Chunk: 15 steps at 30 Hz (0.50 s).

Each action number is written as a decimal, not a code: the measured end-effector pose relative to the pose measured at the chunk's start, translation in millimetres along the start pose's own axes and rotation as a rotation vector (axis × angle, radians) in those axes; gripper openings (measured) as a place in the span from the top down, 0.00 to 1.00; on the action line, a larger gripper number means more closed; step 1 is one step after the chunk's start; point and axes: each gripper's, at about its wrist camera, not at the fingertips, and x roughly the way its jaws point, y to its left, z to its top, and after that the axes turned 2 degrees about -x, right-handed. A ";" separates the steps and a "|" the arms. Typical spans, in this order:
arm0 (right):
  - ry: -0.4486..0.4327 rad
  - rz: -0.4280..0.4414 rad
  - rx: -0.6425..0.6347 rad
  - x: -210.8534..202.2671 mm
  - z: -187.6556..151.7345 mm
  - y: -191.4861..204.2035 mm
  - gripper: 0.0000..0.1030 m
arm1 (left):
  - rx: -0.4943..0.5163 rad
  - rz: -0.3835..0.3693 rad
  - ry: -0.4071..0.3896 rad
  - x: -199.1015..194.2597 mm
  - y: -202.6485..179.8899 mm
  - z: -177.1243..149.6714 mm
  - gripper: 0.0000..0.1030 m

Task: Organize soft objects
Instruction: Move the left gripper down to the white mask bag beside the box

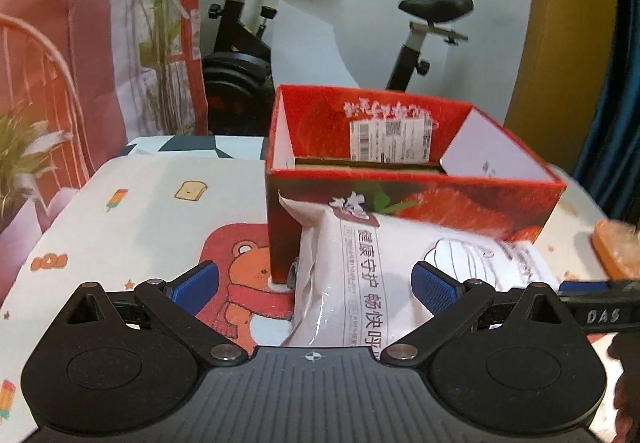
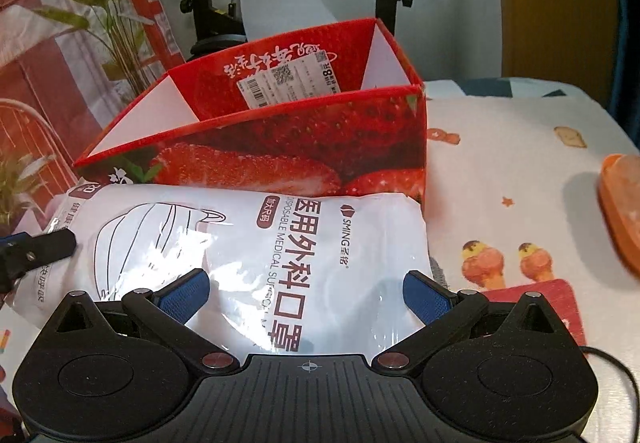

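Observation:
A white plastic pack of surgical masks [image 1: 360, 275] [image 2: 256, 255] lies on the table against the front of an open red strawberry-print box [image 1: 416, 199] [image 2: 280, 139]. My left gripper [image 1: 316, 285] is open, its blue pads on either side of the pack's left end. My right gripper [image 2: 306, 295] is open, its blue pads on either side of the pack's right part. The box holds no soft objects that I can see; a shipping label shows on its inner far wall. An orange sponge-like object [image 1: 616, 251] [image 2: 624, 211] lies on the table to the right.
The table carries a cartoon-print cloth [image 1: 140, 227] [image 2: 512, 179]. An exercise bike [image 1: 248, 55] stands behind the box. A plant [image 1: 24, 155] and a wire chair [image 1: 44, 83] are at the left. A black cable [image 2: 616, 363] lies at the right.

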 end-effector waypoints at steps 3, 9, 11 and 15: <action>-0.009 0.009 -0.024 2.9 0.3 1.3 0.00 | 0.025 0.003 0.023 9.1 -5.1 0.2 0.00; 0.034 0.043 -0.055 9.8 8.4 -1.2 0.00 | 0.059 0.009 0.032 17.6 -9.9 3.7 0.00; 0.041 0.056 -0.056 11.9 10.5 -2.9 0.00 | 0.072 0.007 0.053 19.3 -10.4 7.2 0.00; 0.052 0.075 -0.058 14.3 14.2 -3.7 0.00 | 0.128 0.010 0.082 21.1 -13.1 13.3 0.00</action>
